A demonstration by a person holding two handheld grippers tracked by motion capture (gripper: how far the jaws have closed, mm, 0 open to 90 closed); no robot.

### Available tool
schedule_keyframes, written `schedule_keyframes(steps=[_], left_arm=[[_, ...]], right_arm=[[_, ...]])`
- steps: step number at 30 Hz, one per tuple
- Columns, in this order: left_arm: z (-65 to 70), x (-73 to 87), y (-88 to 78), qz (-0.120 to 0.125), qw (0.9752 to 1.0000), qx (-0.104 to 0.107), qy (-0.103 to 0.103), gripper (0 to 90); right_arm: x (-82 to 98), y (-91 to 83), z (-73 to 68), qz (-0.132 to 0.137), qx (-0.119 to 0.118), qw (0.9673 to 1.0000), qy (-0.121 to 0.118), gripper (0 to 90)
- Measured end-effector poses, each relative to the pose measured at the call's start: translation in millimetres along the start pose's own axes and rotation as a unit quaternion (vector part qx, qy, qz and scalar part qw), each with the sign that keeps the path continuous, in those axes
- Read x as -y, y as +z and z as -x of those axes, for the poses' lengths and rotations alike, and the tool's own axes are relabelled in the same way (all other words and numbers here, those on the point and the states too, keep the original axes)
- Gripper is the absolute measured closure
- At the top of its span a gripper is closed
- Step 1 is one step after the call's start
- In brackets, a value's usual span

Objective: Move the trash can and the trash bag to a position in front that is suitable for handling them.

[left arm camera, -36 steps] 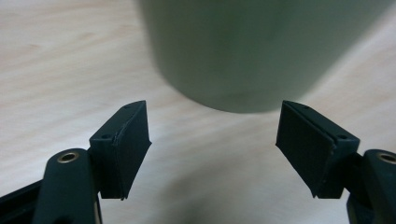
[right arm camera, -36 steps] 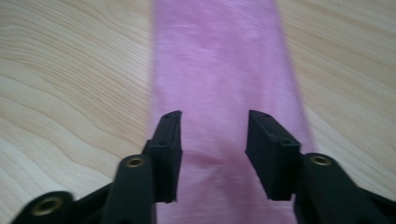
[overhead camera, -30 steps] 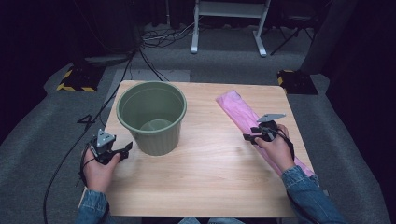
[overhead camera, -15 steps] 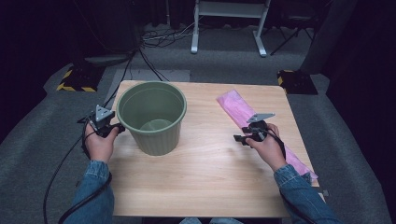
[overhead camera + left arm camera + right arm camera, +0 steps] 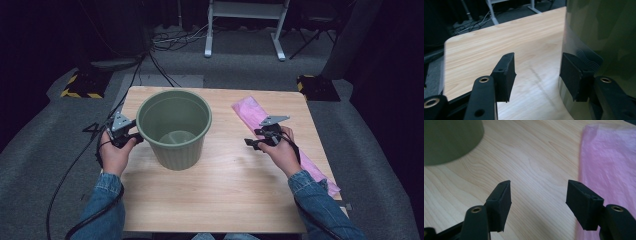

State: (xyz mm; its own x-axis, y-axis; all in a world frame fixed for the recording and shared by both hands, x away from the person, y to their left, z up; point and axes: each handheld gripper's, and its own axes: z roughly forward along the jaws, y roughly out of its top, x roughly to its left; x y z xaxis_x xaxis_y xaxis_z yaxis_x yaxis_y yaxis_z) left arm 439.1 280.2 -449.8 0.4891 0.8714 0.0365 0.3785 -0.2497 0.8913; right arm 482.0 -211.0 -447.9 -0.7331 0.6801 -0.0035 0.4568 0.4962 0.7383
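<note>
A wooden table (image 5: 220, 200) lies beneath the left fingers (image 5: 504, 75) and the right fingers (image 5: 501, 202). Far ahead of both, a white stand (image 5: 245, 10) rests on grey carpet (image 5: 240, 70). A striped block (image 5: 80, 86) sits beyond the left fingers, off to their outer side.

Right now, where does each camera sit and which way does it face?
High view: above the person's side, looking forward and down on the table; both forearms and grippers show.
Left gripper view: rides the left gripper, facing the bin wall; its open jaws show.
Right gripper view: rides the right gripper, facing tabletop and pink bag; open jaws show.
Shared: bin, table.
</note>
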Motion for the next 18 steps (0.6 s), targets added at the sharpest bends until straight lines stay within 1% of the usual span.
schedule_keyframes(steps=[1,2,3,4,5,6,7,8,10,11,13,14,15,16,17,18], left_arm=[[7.0,-1.2,1.8,0.0,0.9999,0.01,0.005,46.8],[13.2,-2.4,3.3,-0.001,0.9998,0.018,0.007,46.8],[19.1,-4.0,5.1,-0.002,0.9996,0.025,0.014,46.6],[24.2,-5.3,6.5,-0.003,0.9994,0.029,0.017,46.6],[32.4,-7.5,8.6,-0.004,0.999,0.036,0.026,46.5],[38.9,-9.1,10.5,-0.006,0.9986,0.044,0.031,46.4],[50.0,-11.5,14.4,-0.006,0.9975,0.061,0.036,46.3],[50.0,-11.5,14.4,-0.006,0.9975,0.061,0.036,46.0],[63.6,-13.8,19.4,-0.006,0.9958,0.084,0.036,45.6],[70.6,-15.0,22.0,-0.007,0.9947,0.096,0.037,45.0],[79.2,-16.5,26.0,-0.009,0.9932,0.109,0.041,44.3],[84.0,-17.0,28.1,-0.009,0.9925,0.114,0.042,44.2],[89.1,-17.5,29.9,-0.008,0.9918,0.12,0.042,45.0],[92.8,-18.1,31.0,-0.008,0.9911,0.125,0.045,45.0],[100.2,-18.6,32.9,-0.009,0.9897,0.135,0.046,44.9],[107.6,-19.3,34.1,-0.01,0.9883,0.143,0.051,44.9]], right_arm=[[-1.6,1.7,-1.2,0.001,-0.001,1.0,-0.003,37.3],[-5.3,7.6,-4.4,0.0,-0.006,0.9999,-0.011,37.6],[-6.7,9.9,-5.6,0.0,-0.007,0.9999,-0.013,37.6],[-6.7,9.9,-5.6,0.0,-0.007,0.9999,-0.013,37.6],[-7.7,11.1,-6.2,0.001,-0.009,0.9999,-0.014,37.6],[-10.6,12.4,-7.3,0.011,-0.014,0.9998,-0.011,37.7],[-11.4,12.3,-7.2,0.014,-0.015,0.9997,-0.011,37.7],[-12.3,11.6,-6.8,0.019,-0.017,0.9996,-0.009,37.7],[-13.0,10.7,-6.0,0.023,-0.018,0.9995,-0.008,37.6],[-12.8,7.9,-2.1,0.034,-0.018,0.9993,-0.003,37.4],[-11.9,7.1,0.0,0.038,-0.017,0.9991,-0.002,37.4],[-9.8,6.2,3.1,0.043,-0.017,0.9989,0.004,37.2],[-3.7,4.0,8.7,0.056,-0.024,0.9979,0.022,36.8],[-3.7,4.0,8.7,0.056,-0.024,0.9979,0.022,36.8],[-1.2,2.9,10.0,0.06,-0.027,0.9975,0.026,36.9],[2.7,0.4,10.7,0.065,-0.032,0.9969,0.031,36.8]])
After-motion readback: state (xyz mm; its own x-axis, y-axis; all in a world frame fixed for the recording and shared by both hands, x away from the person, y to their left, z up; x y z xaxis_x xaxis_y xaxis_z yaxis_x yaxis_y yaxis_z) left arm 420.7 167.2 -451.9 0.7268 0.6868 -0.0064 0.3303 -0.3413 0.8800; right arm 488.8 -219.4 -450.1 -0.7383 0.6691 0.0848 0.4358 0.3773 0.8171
